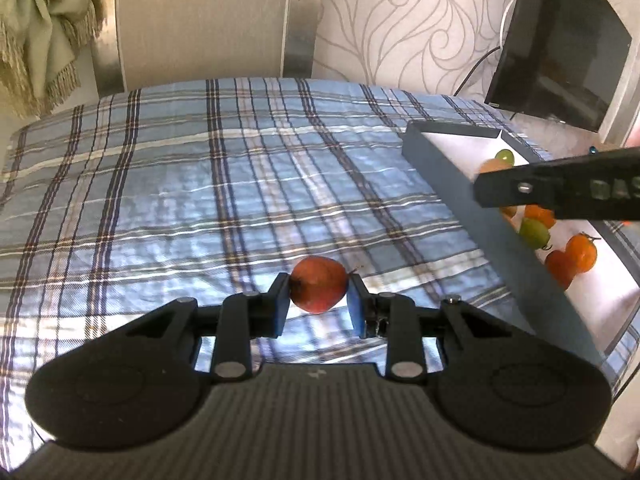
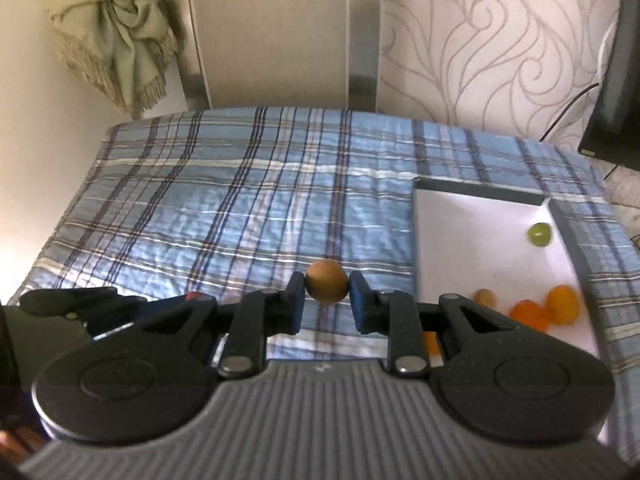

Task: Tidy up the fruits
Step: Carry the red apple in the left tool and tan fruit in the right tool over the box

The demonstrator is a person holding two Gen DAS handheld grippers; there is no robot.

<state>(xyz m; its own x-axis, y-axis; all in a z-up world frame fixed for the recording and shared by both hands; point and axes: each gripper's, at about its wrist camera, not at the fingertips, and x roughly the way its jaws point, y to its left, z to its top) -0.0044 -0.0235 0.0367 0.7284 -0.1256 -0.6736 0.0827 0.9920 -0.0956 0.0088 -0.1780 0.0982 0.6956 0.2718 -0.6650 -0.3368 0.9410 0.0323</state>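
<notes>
the left gripper [image 1: 319, 299] has its blue-padded fingers [image 1: 280, 300] clamped on a round red fruit [image 1: 319, 290], smooth-skinned with a thin stem; the fruit's lower part dips between the pads. it hangs above a wrinkled blue plaid cloth [image 1: 200, 184]. to the right sits a shallow dark-walled tray [image 1: 440, 168] with a white floor, its near end cut off by the frame edge. a dark bar of the other gripper crosses it and hides some of the small fruits [image 1: 576, 252] inside: orange, red and green ones show, one pale one only in part.

the right gripper [image 2: 327, 295] pinches a small matte brown ball-shaped fruit [image 2: 327, 286] between its pads, above the same cloth, left of the tray. the fruits in the tray there are blurred, and one orange shape is half hidden behind the gripper's linkage. a fringed pale green fabric [image 2: 120, 48] hangs bunched at upper left.
</notes>
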